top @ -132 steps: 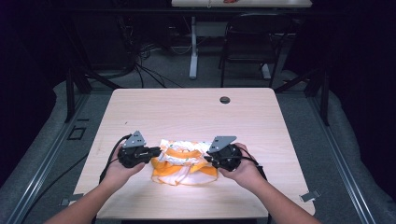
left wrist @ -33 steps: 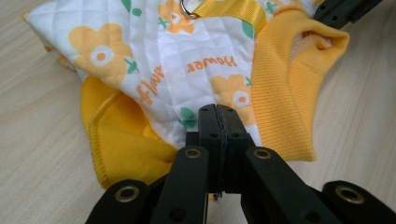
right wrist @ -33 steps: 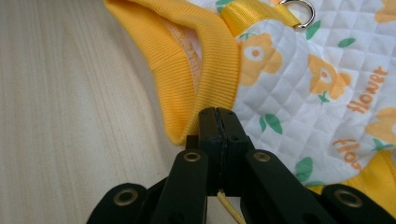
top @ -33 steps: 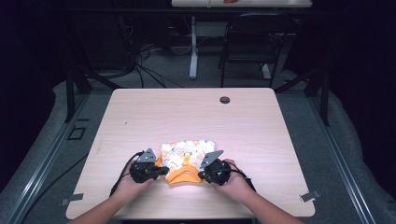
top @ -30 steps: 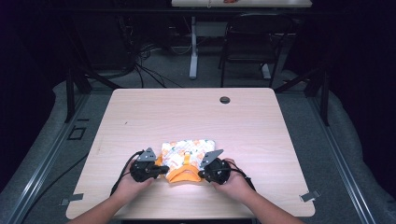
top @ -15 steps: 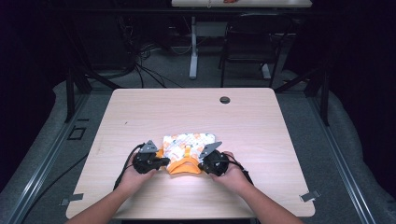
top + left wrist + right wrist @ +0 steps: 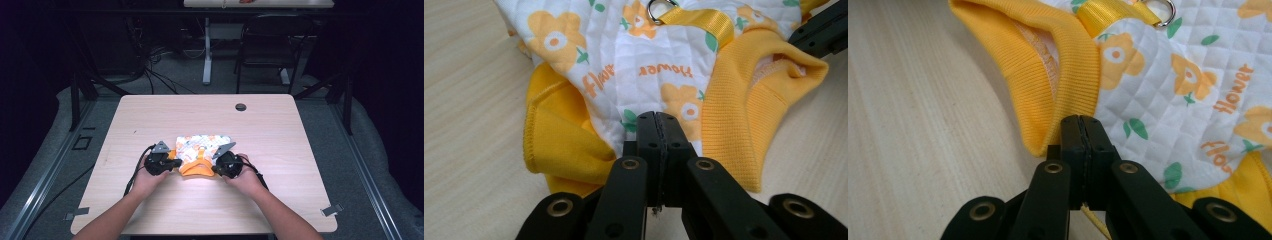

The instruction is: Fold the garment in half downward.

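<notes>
A small quilted garment [image 7: 202, 146], white with orange flowers and yellow ribbed trim, lies on the near middle of the table between my two grippers. My left gripper [image 7: 174, 162] is shut on its left edge; in the left gripper view the closed jaws [image 7: 657, 118] pinch the white floral cloth beside a yellow cuff [image 7: 559, 145]. My right gripper [image 7: 216, 168] is shut on the right edge, pinching the fabric [image 7: 1081, 123] under the yellow ribbed collar [image 7: 1068, 75]. A yellow strap with a metal ring [image 7: 661, 7] crosses the garment's back. A hand holds each gripper.
The wooden table [image 7: 280, 190] has a round black grommet [image 7: 241, 107] near its far edge. Beyond the table stand a chair [image 7: 265, 45] and a desk leg, with cables on the floor [image 7: 160, 65]. Bare wood lies on all sides of the garment.
Both grippers, still shut on the garment, have pushed it away from the person towards the middle of the table. Its floral back now lies spread flat.
</notes>
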`<action>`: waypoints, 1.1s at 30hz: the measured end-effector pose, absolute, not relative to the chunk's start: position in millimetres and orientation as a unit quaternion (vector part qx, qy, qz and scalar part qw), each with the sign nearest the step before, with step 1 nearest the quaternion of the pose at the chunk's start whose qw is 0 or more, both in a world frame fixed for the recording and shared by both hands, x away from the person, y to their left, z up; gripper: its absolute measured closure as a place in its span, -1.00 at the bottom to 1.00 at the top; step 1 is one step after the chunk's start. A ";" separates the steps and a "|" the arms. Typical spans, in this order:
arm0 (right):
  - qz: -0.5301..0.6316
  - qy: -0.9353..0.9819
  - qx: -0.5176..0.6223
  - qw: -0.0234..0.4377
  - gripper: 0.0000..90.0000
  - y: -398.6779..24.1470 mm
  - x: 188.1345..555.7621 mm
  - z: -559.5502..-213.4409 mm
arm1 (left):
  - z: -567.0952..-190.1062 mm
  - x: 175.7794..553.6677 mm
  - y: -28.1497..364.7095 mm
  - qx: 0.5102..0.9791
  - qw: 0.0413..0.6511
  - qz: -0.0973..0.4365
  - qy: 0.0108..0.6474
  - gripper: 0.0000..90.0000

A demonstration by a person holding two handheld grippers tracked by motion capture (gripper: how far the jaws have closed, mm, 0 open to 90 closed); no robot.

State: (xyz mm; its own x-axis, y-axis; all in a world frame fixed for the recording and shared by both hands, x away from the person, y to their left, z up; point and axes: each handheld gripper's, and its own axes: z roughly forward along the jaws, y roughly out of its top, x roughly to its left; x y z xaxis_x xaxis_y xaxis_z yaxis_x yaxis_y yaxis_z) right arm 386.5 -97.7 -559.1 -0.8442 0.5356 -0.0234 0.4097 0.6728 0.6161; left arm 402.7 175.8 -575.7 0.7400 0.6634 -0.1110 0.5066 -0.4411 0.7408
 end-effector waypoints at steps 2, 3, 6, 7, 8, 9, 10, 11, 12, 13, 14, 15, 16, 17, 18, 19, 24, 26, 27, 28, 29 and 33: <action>0.315 0.905 0.267 0.102 0.99 -98.1 390.2 -560.1 | -576.3 406.9 176.0 0.839 0.401 0.101 0.353 0.99; 0.319 0.902 0.272 0.102 0.99 -98.6 392.2 -560.9 | -576.4 408.4 176.1 0.839 0.400 0.103 0.354 0.99; 0.324 0.898 0.279 0.102 0.98 -100.6 396.1 -562.1 | -577.3 411.7 175.1 0.834 0.405 0.105 0.360 0.99; 0.323 0.897 0.282 0.104 0.98 -101.2 397.1 -562.3 | -577.0 412.4 174.7 0.834 0.403 0.104 0.361 0.99; 0.324 0.896 0.285 0.108 0.97 -101.8 398.5 -562.7 | -577.2 412.6 174.3 0.833 0.404 0.105 0.362 0.99; 0.321 0.897 0.284 0.108 0.96 -102.5 399.4 -562.4 | -577.5 412.6 174.0 0.833 0.405 0.106 0.362 0.99; 0.317 0.898 0.284 0.108 0.96 -103.2 400.3 -562.3 | -577.6 412.6 173.7 0.832 0.406 0.107 0.363 0.99; 0.319 0.896 0.288 0.110 0.96 -103.6 401.0 -563.0 | -578.0 412.4 173.3 0.830 0.408 0.108 0.365 0.99; 0.316 0.897 0.288 0.110 0.95 -104.6 401.9 -562.9 | -577.9 412.3 173.3 0.830 0.408 0.108 0.366 0.99; 0.318 0.895 0.292 0.110 0.95 -104.6 402.1 -563.4 | -577.9 412.3 173.2 0.829 0.408 0.108 0.366 0.99; 0.318 0.895 0.292 0.110 0.95 -104.6 402.1 -563.5 | -577.7 412.3 173.3 0.830 0.407 0.108 0.366 0.99; 0.317 0.896 0.291 0.111 0.94 -104.5 401.8 -563.4 | -577.6 412.4 173.2 0.830 0.407 0.109 0.366 0.98; 0.314 0.898 0.289 0.110 0.94 -103.9 401.0 -562.9 | -577.6 412.4 173.1 0.830 0.407 0.110 0.366 0.98; 0.314 0.898 0.288 0.112 0.94 -103.3 400.4 -563.0 | -577.5 412.2 172.9 0.829 0.407 0.110 0.367 0.98; 0.312 0.899 0.286 0.114 0.93 -102.5 399.4 -562.7 | -577.2 412.1 172.9 0.829 0.407 0.111 0.367 0.98; 0.312 0.899 0.286 0.115 0.93 -102.1 398.7 -562.4 | -576.2 411.8 173.0 0.829 0.406 0.112 0.367 0.97; 0.323 0.896 0.282 0.118 0.91 -103.0 391.9 -556.3 | -568.0 407.8 177.5 0.825 0.412 0.118 0.367 0.88; 0.325 0.897 0.276 0.117 0.90 -104.2 386.5 -552.8 | -564.2 402.9 181.3 0.824 0.414 0.116 0.369 0.85; 0.322 0.900 0.270 0.118 0.89 -105.1 382.6 -550.5 | -563.5 400.7 182.7 0.823 0.416 0.116 0.369 0.83; 0.323 0.899 0.269 0.119 0.88 -105.4 379.7 -549.9 | -562.7 396.2 185.0 0.823 0.416 0.118 0.367 0.82; 0.325 0.900 0.266 0.119 0.87 -106.4 374.7 -548.7 | -562.5 392.2 186.6 0.823 0.417 0.117 0.367 0.79; 0.328 0.901 0.260 0.115 0.78 -111.8 360.4 -545.2 | -562.6 378.0 191.6 0.827 0.416 0.113 0.360 0.66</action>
